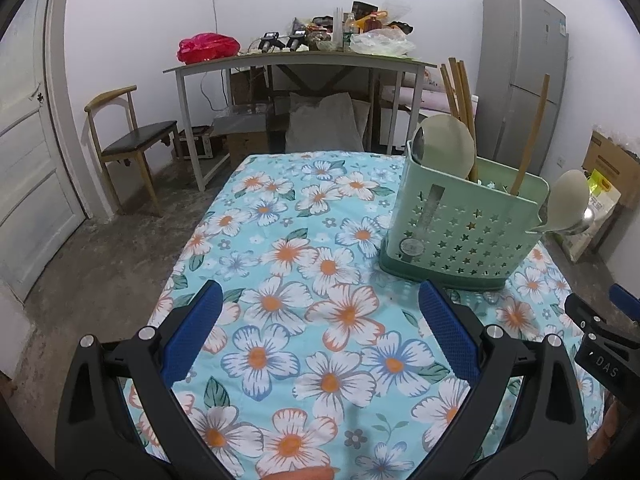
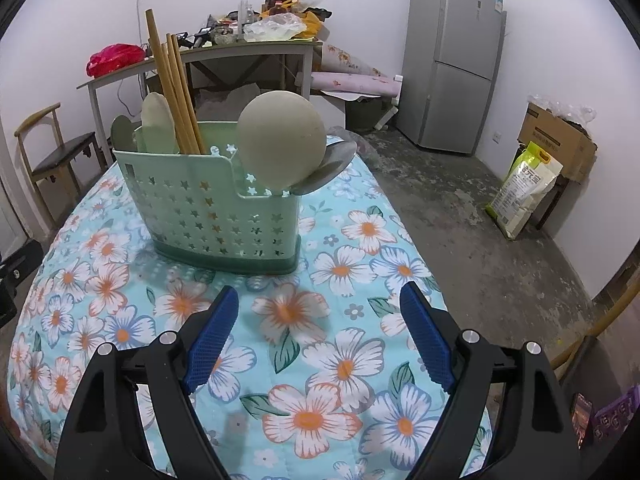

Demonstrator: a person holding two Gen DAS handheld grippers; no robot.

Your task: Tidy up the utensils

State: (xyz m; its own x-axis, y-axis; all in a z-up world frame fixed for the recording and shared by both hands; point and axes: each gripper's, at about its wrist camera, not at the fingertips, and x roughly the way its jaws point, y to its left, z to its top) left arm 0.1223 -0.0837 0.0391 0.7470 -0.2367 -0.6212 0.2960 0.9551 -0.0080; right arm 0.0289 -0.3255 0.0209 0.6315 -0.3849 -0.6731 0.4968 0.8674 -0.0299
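Caddy (image 2: pixel 224 204) stands at 11 o'clock from the right hand-held gripper (image 2: pixel 316 340), the nearer; utensils upright; both hand-held grippers released, left (image 1: pixel 320 330) too

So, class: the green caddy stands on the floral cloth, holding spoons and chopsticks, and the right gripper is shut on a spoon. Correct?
Not quite. The right gripper is open and holds nothing, as the right wrist view shows. The caddy does stand on the cloth, holding spoons and chopsticks.

We count one pale green star-punched plastic caddy (image 2: pixel 208 216) on the floral-clothed desk (image 2: pixel 344 360); inside it, two cream round-headed spoons (image 2: pixel 280 148), two metal spoons (image 2: pixel 328 168) and several wooden chopsticks (image 2: pixel 176 92).
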